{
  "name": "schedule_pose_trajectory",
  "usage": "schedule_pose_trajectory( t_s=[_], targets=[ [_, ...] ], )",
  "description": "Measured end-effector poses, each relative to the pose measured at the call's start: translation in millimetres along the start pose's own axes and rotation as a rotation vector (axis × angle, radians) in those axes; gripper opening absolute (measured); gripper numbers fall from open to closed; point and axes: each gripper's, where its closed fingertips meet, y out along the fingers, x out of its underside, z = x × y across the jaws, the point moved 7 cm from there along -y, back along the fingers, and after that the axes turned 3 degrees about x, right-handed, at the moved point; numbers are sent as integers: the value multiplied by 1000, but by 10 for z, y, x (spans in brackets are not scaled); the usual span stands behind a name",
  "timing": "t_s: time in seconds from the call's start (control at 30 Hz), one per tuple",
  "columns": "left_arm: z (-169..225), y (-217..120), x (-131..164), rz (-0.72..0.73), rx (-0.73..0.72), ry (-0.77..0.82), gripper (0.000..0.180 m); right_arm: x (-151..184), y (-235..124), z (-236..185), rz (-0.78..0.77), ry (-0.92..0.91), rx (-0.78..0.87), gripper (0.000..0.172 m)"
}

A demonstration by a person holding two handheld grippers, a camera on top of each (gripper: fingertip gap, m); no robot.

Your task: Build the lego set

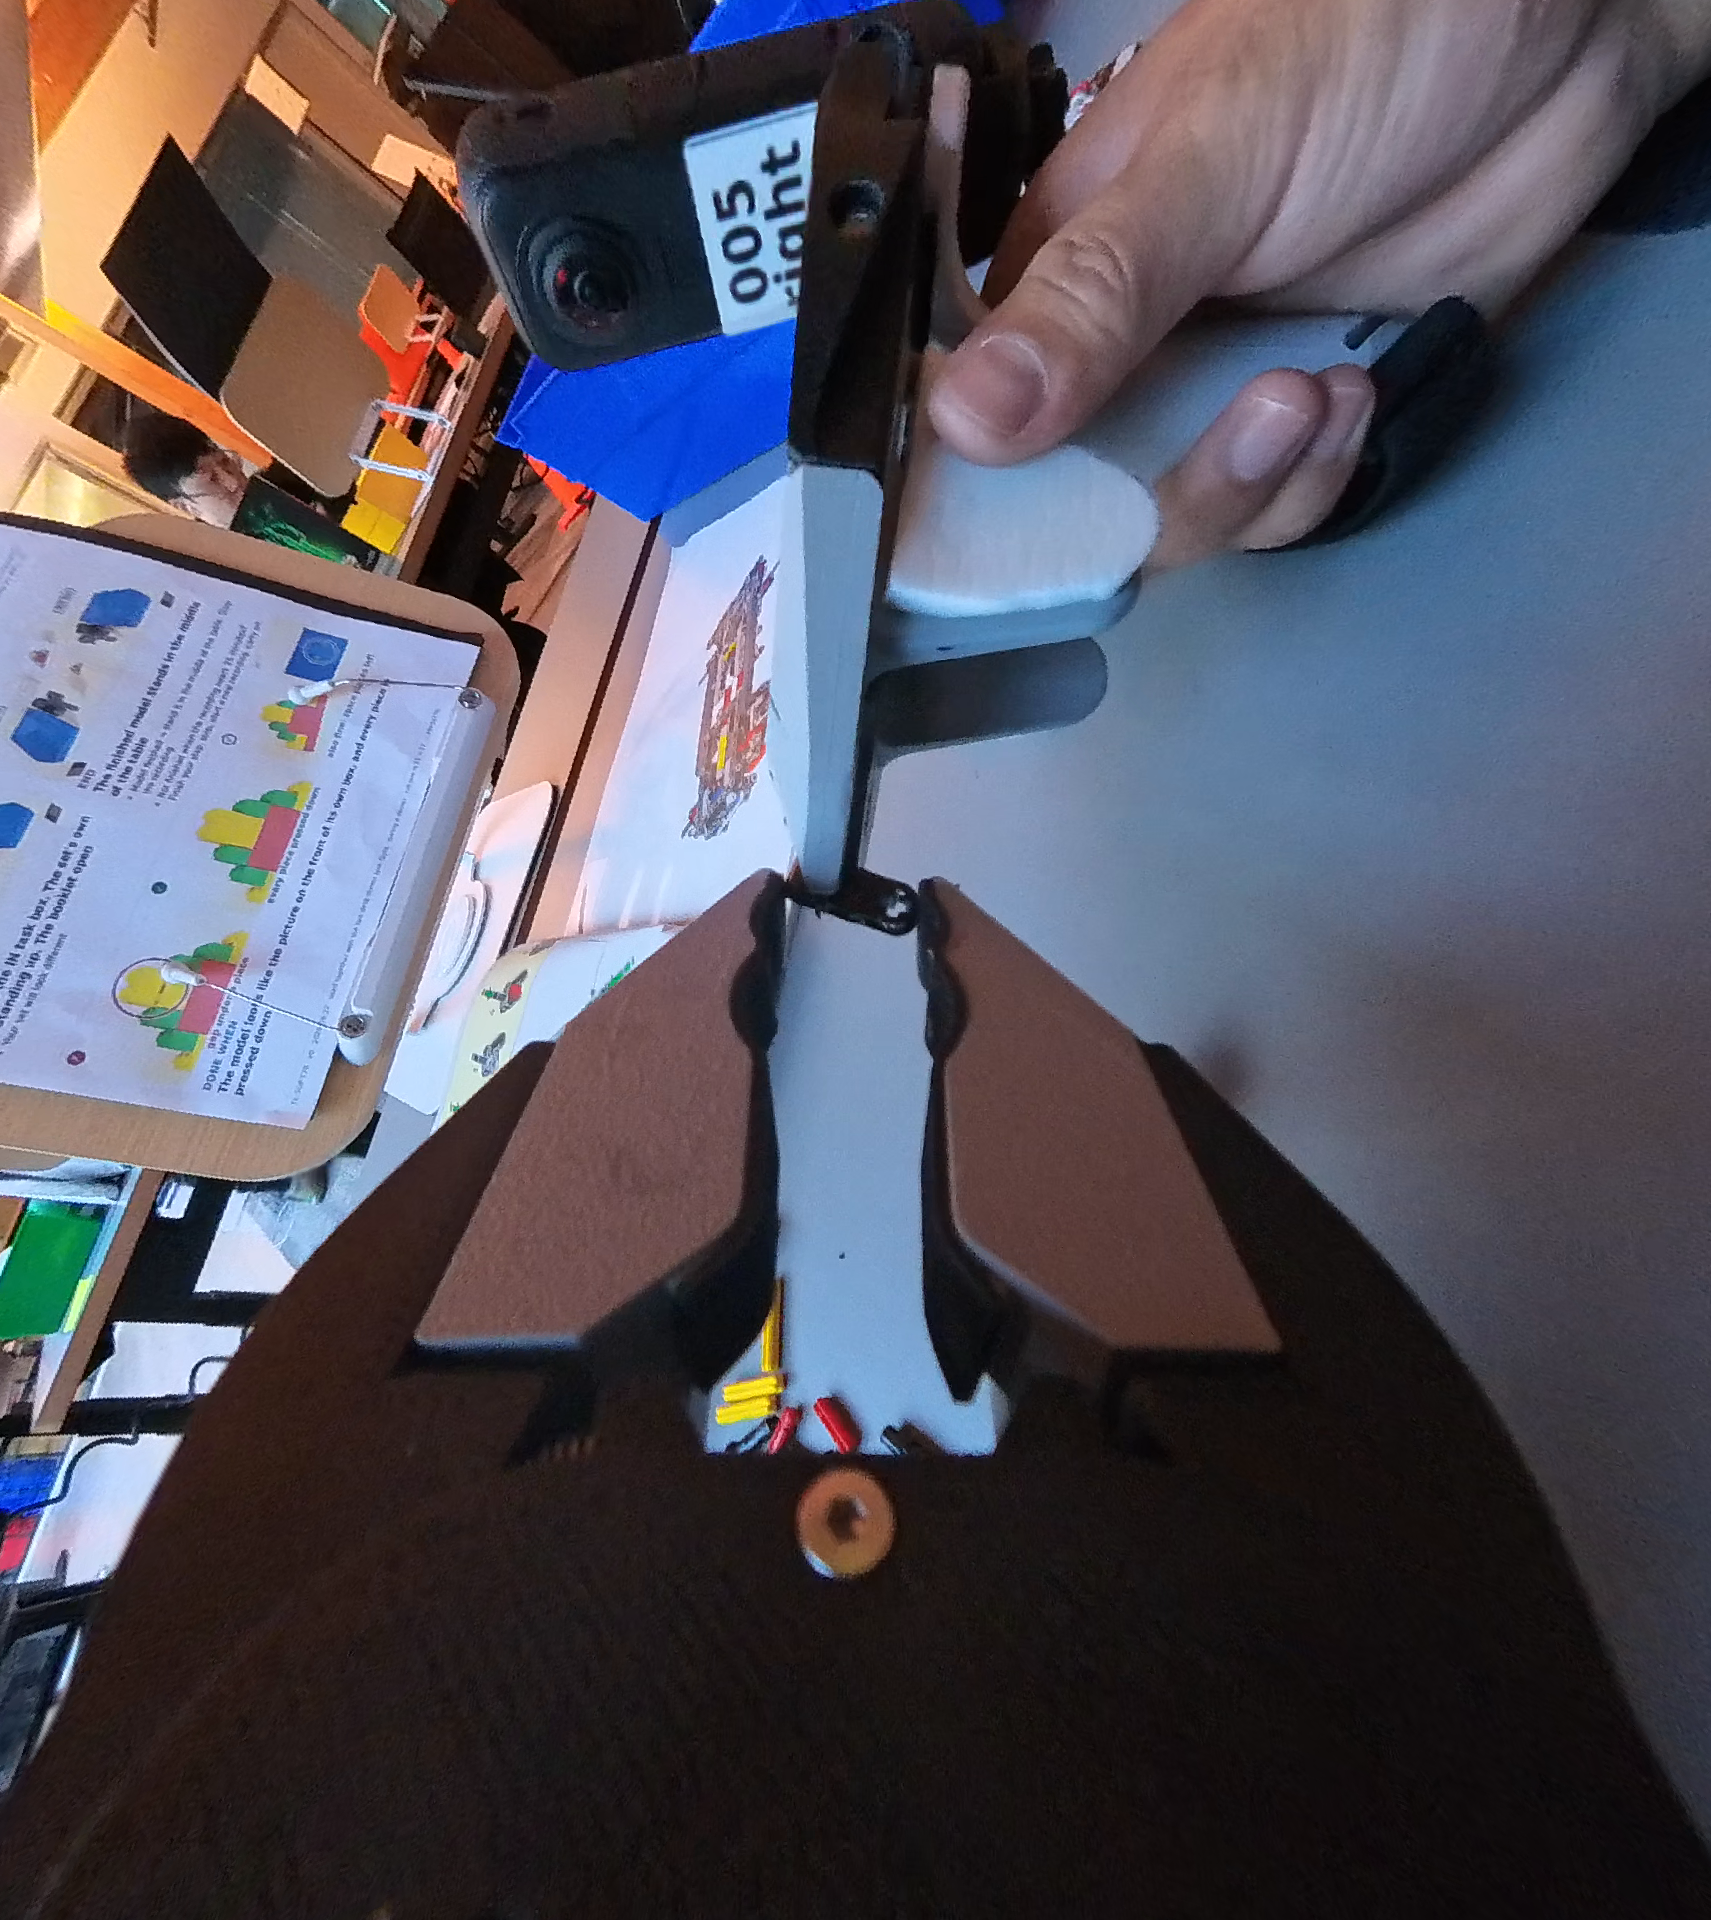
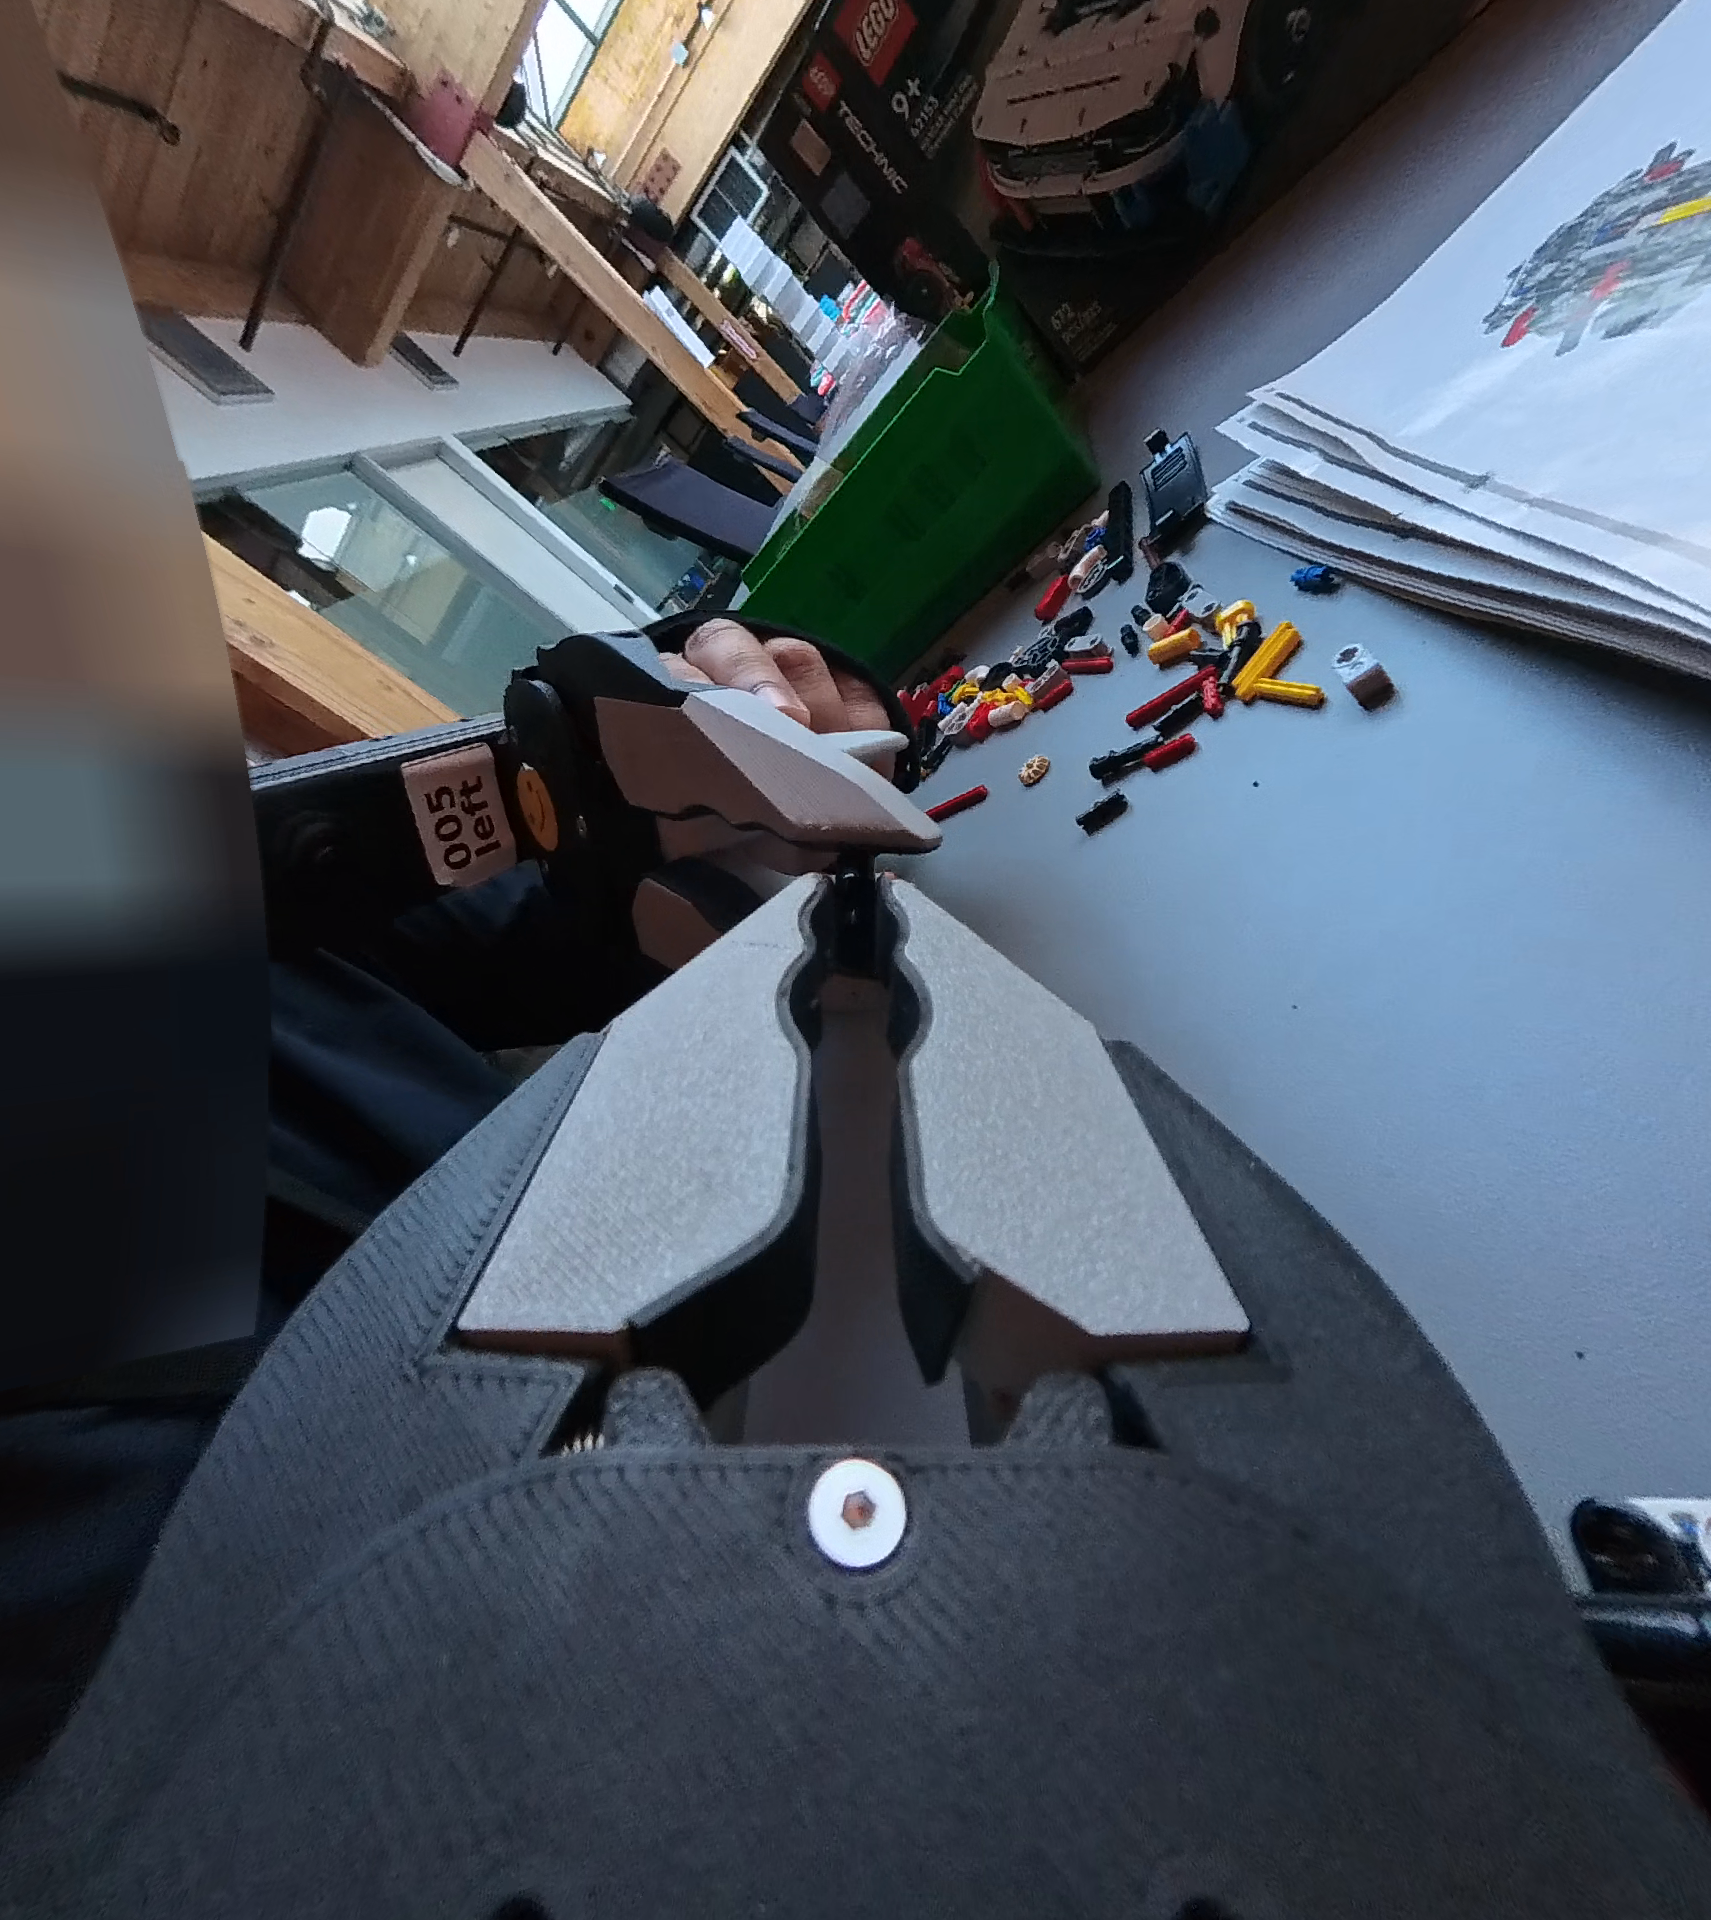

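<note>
- Clipboard point(image 1: 207, 831) with a printed sheet, at nine o'clock in the left wrist view.
- Left gripper point(image 1: 856, 899): jaws clamped across a small black piece point(image 1: 872, 906).
- Right gripper point(image 2: 853, 894), at twelve o'clock of the left, nips the same black piece, jaws nearly together.
- Loose bricks point(image 2: 1142, 665) on the grey table point(image 2: 1350, 1039), two o'clock.
- Open booklet point(image 2: 1609, 395) at far right.

lettered white tag point(image 1: 752, 223), instr. sheet point(image 1: 155, 810), branded box point(image 2: 892, 156)

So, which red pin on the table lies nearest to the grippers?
The lone red pin, apart from the pile, just beyond the left gripper; the others lie farther off.
</note>
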Motion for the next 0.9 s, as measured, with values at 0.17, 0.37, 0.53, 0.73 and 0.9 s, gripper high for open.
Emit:
schedule_pose_trajectory(
  t_s=[0.17, 0.37, 0.53, 0.73, 0.9],
  targets=[
    [7, 5, 1, -4, -10, 16, 23, 3, -4, 0, 2, -1, 4, 3],
    [-59, -16, 23, -12, -69, 9, 6, -78, -101, 17, 94, -9, 36, 3],
    [-102, 11, 33, -1, -51, -101, 7, -196, -268, 39, 239, 12, 43, 4],
    [-234, 67, 69, -11, -75, -280, 18, -211, -269, 63, 310, 36, 60, 3],
    [-208, 98, 48, 9, -45, -303, 20, -171, -162, 47, 329, 66, 58, 3]
  ],
)
